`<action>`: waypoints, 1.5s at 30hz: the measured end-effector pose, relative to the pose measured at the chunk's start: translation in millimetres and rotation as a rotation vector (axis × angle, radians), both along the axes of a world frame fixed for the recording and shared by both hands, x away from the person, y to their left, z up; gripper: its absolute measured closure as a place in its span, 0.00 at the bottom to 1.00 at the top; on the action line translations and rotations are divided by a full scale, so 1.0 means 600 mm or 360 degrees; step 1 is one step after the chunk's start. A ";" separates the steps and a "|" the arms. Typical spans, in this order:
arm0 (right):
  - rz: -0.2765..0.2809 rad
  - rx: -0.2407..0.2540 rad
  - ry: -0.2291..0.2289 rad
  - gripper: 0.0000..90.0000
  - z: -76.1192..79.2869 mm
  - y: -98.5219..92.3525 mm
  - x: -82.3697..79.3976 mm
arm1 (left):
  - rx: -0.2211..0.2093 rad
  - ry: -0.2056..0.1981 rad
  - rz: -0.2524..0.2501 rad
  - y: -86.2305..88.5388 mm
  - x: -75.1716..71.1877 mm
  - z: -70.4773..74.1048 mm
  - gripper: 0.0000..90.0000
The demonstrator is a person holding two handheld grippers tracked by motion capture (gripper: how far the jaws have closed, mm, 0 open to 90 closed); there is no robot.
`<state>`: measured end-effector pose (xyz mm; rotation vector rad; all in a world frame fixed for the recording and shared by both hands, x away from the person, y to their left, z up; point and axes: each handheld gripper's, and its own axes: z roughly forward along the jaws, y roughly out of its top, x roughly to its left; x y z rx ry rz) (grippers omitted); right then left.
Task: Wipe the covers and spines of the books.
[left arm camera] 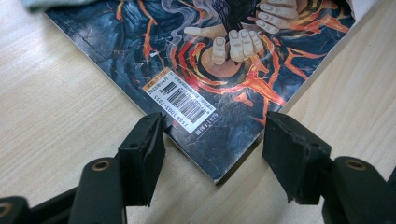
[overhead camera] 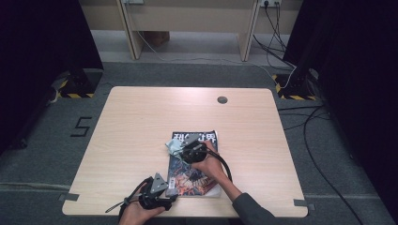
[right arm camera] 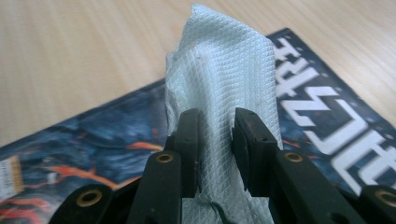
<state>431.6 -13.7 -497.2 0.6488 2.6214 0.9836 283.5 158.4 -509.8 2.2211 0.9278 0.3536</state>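
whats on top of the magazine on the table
A pale blue cloth lies on the magazine near its title end, pinched in the right gripper. The cover under the cloth and hand is hidden. The left gripper straddles the barcode corner, open.

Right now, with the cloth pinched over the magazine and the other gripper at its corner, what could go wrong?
1. The right gripper pinches only a fold of the cloth, so it may slip out under a hard wipe.
2. The left gripper stands open around the near corner of the magazine without pressing on it, so the magazine could slide on the table when wiped.
3. If those jaws close there, they might bend the corner.
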 end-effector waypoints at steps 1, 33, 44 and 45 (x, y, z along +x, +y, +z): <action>0.0020 -0.0009 0.0000 0.80 0.001 0.002 -0.003 | -0.0001 0.0001 0.0003 0.000 0.000 0.000 0.43; -0.0348 -0.0117 -0.0026 0.82 0.011 -0.159 0.030 | -0.0100 0.0057 0.0107 0.063 0.005 0.008 0.23; -0.0298 -0.0169 -0.0067 0.82 0.010 -0.140 0.012 | -0.0017 0.0064 0.0143 0.074 0.012 0.002 0.22; -0.0270 -0.0142 -0.0052 0.82 0.009 -0.131 0.007 | -0.0012 0.0061 0.0149 0.075 0.013 0.003 0.22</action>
